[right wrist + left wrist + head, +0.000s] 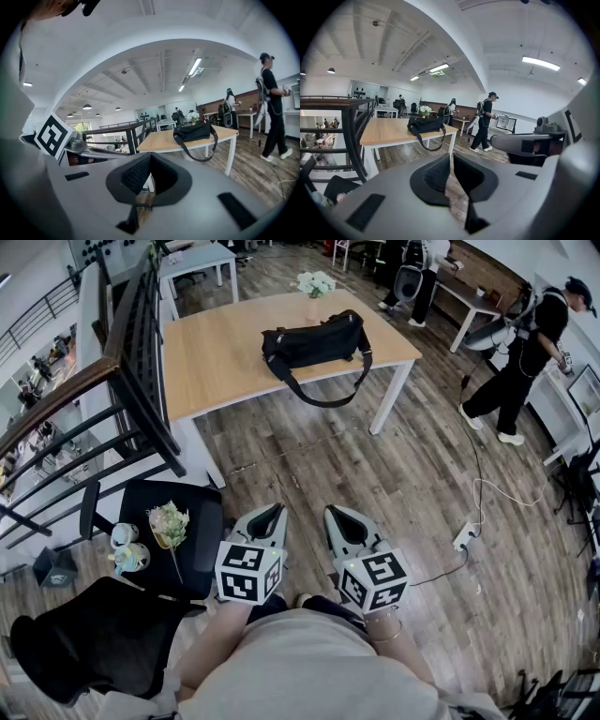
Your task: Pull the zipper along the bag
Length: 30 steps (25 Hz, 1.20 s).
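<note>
1. At the upper centre of the head view, the black shoulder bag (314,341) lies on the wooden table (211,357), with its strap (328,406) hanging over the near edge.
2. Low in that frame, the left gripper (270,513) and the right gripper (335,514) are both clenched on nothing, well apart from the bag.
3. White flowers (315,283) stand just behind the bag.

Zipper on bag (314,343), far ahead of both grippers, was too small to be made out in any view. Base of flower vase (312,307), beyond bag, was hidden by bag in both gripper views. Hands behind left gripper (272,514) and right gripper (336,517) were covered by marker cubes. Small items (129,557) left of left gripper could not be identified. Dark chair (94,638) behind them was cut off by picture's edge.
</note>
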### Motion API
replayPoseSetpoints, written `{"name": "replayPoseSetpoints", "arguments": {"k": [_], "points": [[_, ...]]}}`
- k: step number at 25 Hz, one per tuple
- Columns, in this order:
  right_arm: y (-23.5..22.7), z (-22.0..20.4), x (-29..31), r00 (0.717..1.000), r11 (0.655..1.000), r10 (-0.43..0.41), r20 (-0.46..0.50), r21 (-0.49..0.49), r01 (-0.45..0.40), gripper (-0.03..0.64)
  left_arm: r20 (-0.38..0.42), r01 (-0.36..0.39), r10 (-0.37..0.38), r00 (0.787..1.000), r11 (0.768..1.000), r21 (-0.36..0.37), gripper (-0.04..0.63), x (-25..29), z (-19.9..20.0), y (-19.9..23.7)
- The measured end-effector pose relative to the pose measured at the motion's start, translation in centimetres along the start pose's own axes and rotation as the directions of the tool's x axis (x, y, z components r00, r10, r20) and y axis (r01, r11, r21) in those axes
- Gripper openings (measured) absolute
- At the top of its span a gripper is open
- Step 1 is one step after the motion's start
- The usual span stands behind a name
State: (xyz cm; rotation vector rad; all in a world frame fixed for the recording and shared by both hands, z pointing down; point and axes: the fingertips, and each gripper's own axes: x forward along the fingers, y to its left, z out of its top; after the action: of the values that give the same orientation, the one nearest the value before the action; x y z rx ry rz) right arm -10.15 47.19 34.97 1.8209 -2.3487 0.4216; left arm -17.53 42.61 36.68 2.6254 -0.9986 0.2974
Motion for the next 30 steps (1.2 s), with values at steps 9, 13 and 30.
{"name": "replayPoseSetpoints", "arguments": {"k": [9,13,30], "points": [[0.8,-0.4,-0.1,0.999,0.999,0.043,-0.019,0.009,-0.043,0.003,-0.003,0.022,-0.022,1.0,1.0,-0.008,0.038,-0.2,-0.2,-1.0],[1.1,-0.4,-0.5,0.998,0.998,0.056,-0.008,0.025,-0.056,0.003,0.005,0.024,-0.024,1.0,0.999,-0.024,0.038,-0.4,-0.2,-1.2],[-3.0,0.2,-1.9,0.998,0.999,0.042,0.037,0.024,-0.043,0.064,0.04,0.052,-0.053,0.998,0.998,0.037,0.04,1.3,1.1,-3.4]]}}
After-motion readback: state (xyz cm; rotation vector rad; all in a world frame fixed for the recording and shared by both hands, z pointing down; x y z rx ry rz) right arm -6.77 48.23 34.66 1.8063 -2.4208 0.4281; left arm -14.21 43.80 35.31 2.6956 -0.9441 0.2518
